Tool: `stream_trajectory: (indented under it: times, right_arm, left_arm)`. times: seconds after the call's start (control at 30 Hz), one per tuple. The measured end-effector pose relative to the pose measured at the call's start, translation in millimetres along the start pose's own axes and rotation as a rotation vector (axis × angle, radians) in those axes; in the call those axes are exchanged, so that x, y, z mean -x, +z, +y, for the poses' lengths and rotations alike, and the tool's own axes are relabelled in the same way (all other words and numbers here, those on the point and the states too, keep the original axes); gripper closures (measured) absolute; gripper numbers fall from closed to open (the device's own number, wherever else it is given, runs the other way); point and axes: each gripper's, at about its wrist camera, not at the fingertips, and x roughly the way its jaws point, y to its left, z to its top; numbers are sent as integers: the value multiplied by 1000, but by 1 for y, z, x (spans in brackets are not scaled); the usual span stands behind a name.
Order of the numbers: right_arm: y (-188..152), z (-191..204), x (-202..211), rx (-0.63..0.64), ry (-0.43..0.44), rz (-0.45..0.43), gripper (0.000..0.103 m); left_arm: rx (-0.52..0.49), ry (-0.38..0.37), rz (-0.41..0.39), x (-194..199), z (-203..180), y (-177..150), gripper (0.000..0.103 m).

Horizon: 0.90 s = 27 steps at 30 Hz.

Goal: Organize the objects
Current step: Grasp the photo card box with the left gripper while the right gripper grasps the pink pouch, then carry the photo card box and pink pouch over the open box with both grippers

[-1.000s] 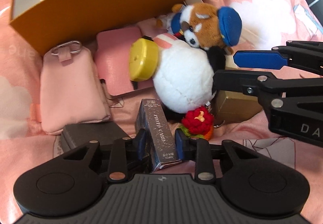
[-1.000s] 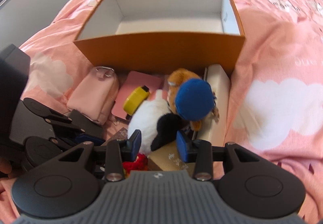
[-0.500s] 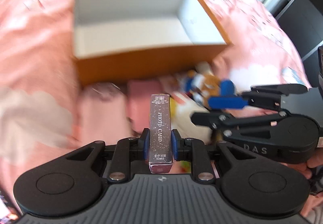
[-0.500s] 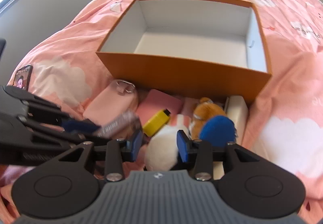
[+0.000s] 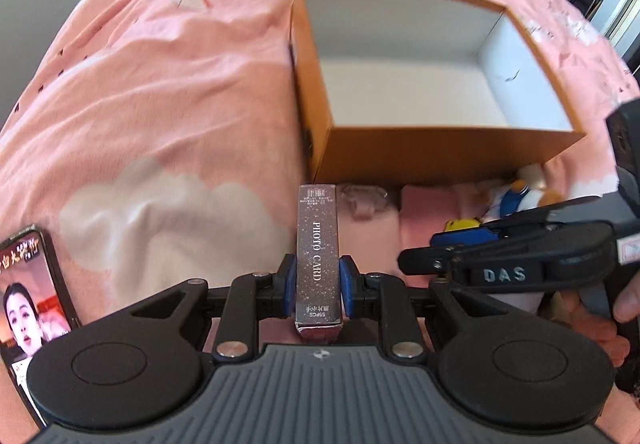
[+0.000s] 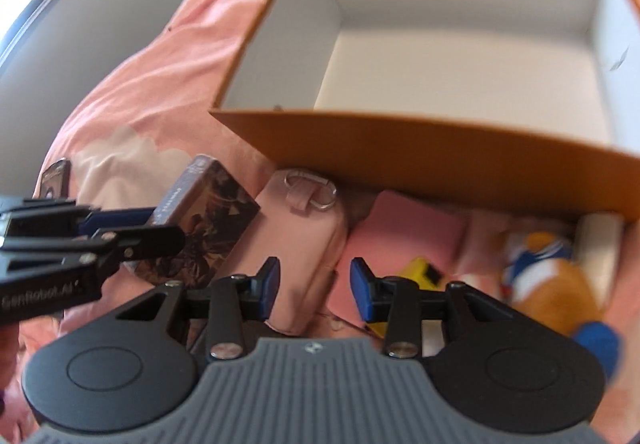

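Left wrist view: my left gripper (image 5: pixel 318 290) is clamped on the dark speckled photo-card box (image 5: pixel 319 258), held off the pink bedding (image 5: pixel 160 92), near the open orange cardboard box (image 5: pixel 420 160).

Right wrist view: my right gripper (image 6: pixel 315 286) stands parted and holds nothing, above the pink fabric pouch (image 6: pixel 300 244).

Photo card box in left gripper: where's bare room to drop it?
The orange box interior shows bare white floor. Open bedspread lies left of it, above the phone. Crowded: the strip below its front wall, with pink pouch, yellow item, plush.
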Motion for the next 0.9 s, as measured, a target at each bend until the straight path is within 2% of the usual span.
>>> stream_trajectory:
  times: [0.1, 0.23, 0.3, 0.37, 0.5, 0.77, 0.9]
  right_arm:
    - [4, -4, -18, -44, 22, 44, 61]
    - [10, -3, -25, -51, 21, 35, 63]
    - [13, -2, -29, -50, -17, 33, 59]
    - [17, -1, -34, -52, -46, 39, 59]
    - [22, 4, -37, -55, -38, 51, 57]
    - [24, 23, -42, -1, -48, 61, 58]
    - [23, 25, -39, -7, -60, 46, 80]
  left_arm:
    - [-25, 28, 44, -6, -1, 4, 75]
    - [-44, 64, 86, -18, -3, 10, 70]
    - [-45, 62, 99, -22, -3, 13, 70]
    - [-47, 61, 98, -22, -3, 14, 70]
    - [-37, 49, 89, -19, -2, 14, 72]
    - [-19, 43, 7, 1, -2, 15, 76]
    - [-17, 47, -23, 8, -3, 16, 77]
